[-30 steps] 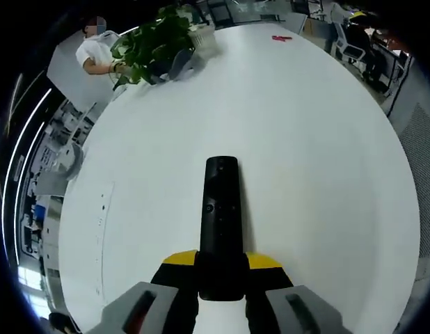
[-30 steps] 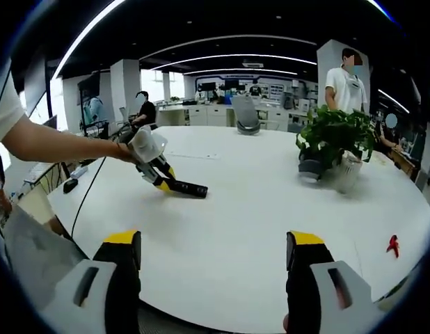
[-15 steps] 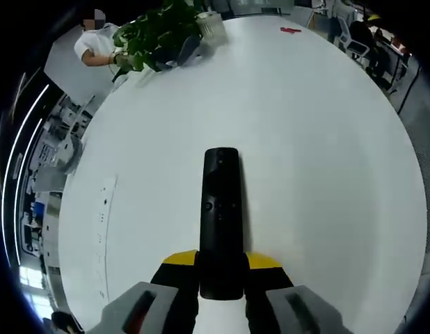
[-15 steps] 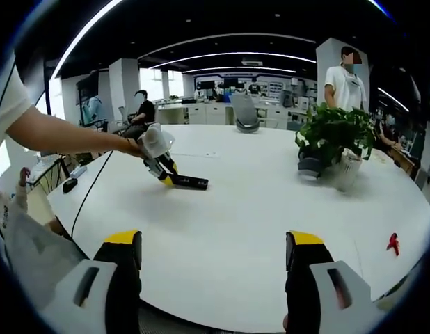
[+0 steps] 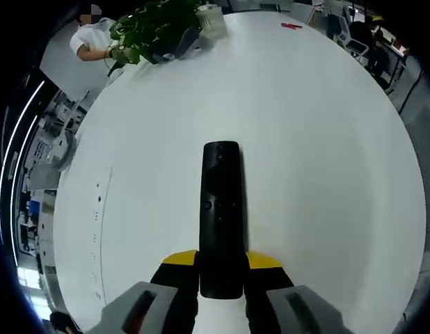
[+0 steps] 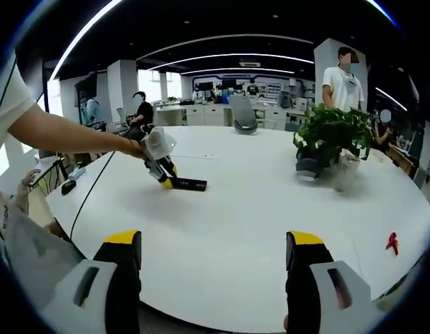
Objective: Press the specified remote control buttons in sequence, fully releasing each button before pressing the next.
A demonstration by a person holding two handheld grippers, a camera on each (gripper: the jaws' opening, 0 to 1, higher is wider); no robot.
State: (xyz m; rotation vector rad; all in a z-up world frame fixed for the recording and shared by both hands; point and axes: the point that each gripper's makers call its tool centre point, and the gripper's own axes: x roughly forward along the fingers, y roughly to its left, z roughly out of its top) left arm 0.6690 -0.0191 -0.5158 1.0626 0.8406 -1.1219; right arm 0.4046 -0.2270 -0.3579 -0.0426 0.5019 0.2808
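While pinched in the left claw [image 5: 221, 268], a slim black remote [image 5: 221, 209]; right claw [image 6: 212, 268] spread wide.

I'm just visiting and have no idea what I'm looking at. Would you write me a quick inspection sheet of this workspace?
Surface: large round white table, mostly bare.
Job's things: black remote control, lying lengthwise, its near end clamped between the left gripper's jaws.
Clutter: potted green plant with a white pot beside it; small red object near the table edge.
Grippers: left gripper shut on the remote; right gripper open, jaws wide apart and holding nothing, away from the remote.
Cables: one dark cable hanging below the person's forearm.
Surroundings: open office with desks and chairs, ceiling light strips, several people standing or seated.
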